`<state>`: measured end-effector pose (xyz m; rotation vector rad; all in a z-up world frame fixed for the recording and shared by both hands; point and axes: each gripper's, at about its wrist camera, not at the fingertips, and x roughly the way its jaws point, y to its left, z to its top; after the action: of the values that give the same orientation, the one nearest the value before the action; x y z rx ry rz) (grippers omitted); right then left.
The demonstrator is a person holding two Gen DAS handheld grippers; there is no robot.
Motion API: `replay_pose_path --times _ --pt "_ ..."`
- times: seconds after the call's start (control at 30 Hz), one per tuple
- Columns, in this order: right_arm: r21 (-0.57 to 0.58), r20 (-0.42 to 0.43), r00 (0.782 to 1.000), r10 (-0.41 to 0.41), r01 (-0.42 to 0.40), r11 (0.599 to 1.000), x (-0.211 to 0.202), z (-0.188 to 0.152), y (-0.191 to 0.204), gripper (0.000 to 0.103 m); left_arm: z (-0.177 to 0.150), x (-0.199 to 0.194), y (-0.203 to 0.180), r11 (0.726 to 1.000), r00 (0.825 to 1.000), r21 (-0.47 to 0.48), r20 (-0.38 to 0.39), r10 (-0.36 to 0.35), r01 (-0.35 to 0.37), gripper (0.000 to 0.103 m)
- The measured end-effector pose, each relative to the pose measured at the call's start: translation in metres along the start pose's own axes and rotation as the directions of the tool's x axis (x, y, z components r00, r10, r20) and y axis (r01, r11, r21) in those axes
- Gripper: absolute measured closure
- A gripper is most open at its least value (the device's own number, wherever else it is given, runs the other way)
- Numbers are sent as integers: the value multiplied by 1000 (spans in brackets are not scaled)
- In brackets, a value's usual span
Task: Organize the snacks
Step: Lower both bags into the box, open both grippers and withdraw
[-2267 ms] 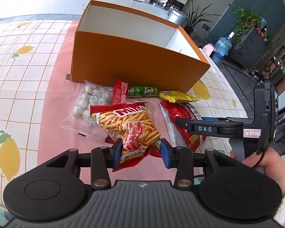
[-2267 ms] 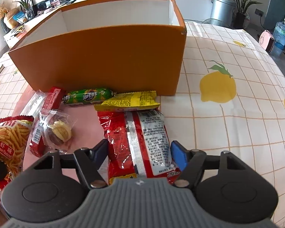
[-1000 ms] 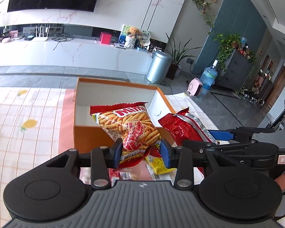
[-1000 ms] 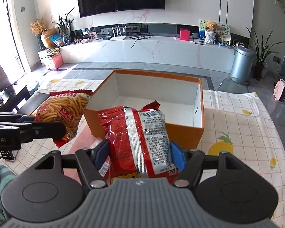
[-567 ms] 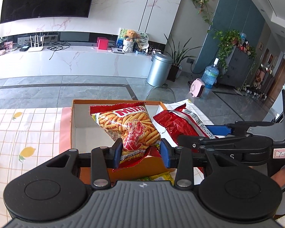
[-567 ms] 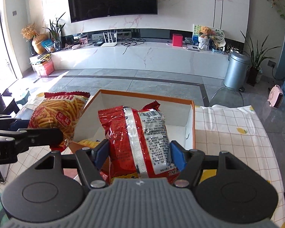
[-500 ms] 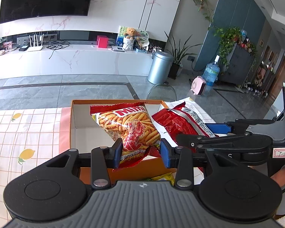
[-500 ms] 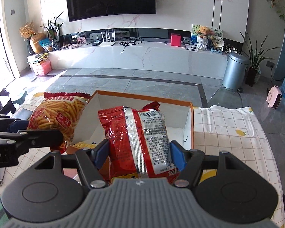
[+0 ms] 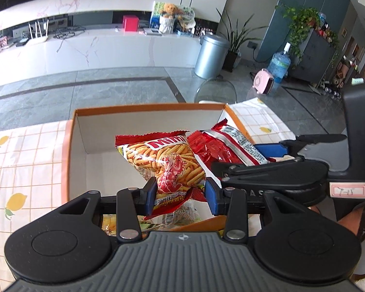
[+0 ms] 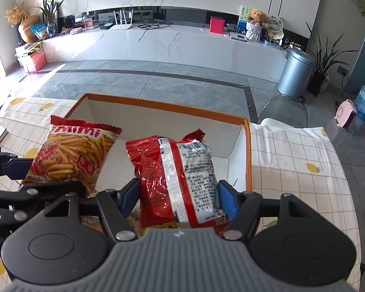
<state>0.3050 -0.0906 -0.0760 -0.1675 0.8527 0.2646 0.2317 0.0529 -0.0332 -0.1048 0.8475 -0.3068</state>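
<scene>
Crinkly foil marks both snacks: the left gripper (image 9: 180, 196) is clamped on the shrimp-stick bag (image 9: 163, 161), and the right gripper (image 10: 178, 198) is clamped on the glossy red packet (image 10: 175, 177). Both hang side by side over the near part of the rectangular orange cardboard box (image 10: 248, 155), whose white inside looks bare at the far end.

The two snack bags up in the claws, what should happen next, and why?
Probably lower both, then open: the left claw grips the orange shrimp-stick bag and the right claw grips the shiny red bag, both above the open orange cardboard box.
</scene>
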Motion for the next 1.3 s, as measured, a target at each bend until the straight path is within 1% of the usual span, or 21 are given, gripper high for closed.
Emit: replay_pose_path --times 0.1,0.2,0.43,0.5,0.6,0.7,0.8,0.93,1.03,1.17,1.23,1.3 --pt "14 -66 998 10 -9 1000 25 3 -4 36 0 13 6 1000 999 -4 -41 -6 6 57" --pt "-9 -120 993 -5 4 1000 45 2 -4 36 2 26 9 1000 997 -17 -81 -16 15 57" --pt "-39 -208 978 -22 14 999 81 -2 -8 36 -1 47 19 999 988 -44 -154 -32 26 57" --pt "-77 -211 976 -50 35 996 86 -2 -5 36 -1 51 21 998 985 -48 -170 -37 29 57" --pt "-121 -222 972 -83 57 991 93 -1 -3 35 0 58 21 999 981 -36 -192 -25 18 57" --pt "-150 -236 967 -97 63 987 96 0 -3 35 -1 62 21 999 975 -36 -221 -21 14 57" --pt "-185 -250 962 -111 65 981 98 -4 -3 35 -3 64 21 1000 972 -21 -237 12 -17 56" --pt "-229 -267 955 -133 71 971 99 -3 0 35 -3 65 21 999 967 -15 -254 26 -31 56" --pt "-241 -272 951 -145 78 967 100 -3 1 34 -4 65 23 999 965 -27 -261 26 -35 55" --pt "-240 -281 949 -140 72 968 101 0 1 33 -3 65 23 999 965 -34 -262 31 -41 55" --pt "-237 -286 948 -137 68 969 103 3 1 33 0 68 22 998 965 -42 -261 34 -46 52" --pt "-234 -289 948 -136 68 970 104 3 1 32 1 69 22 997 965 -50 -258 36 -51 47"
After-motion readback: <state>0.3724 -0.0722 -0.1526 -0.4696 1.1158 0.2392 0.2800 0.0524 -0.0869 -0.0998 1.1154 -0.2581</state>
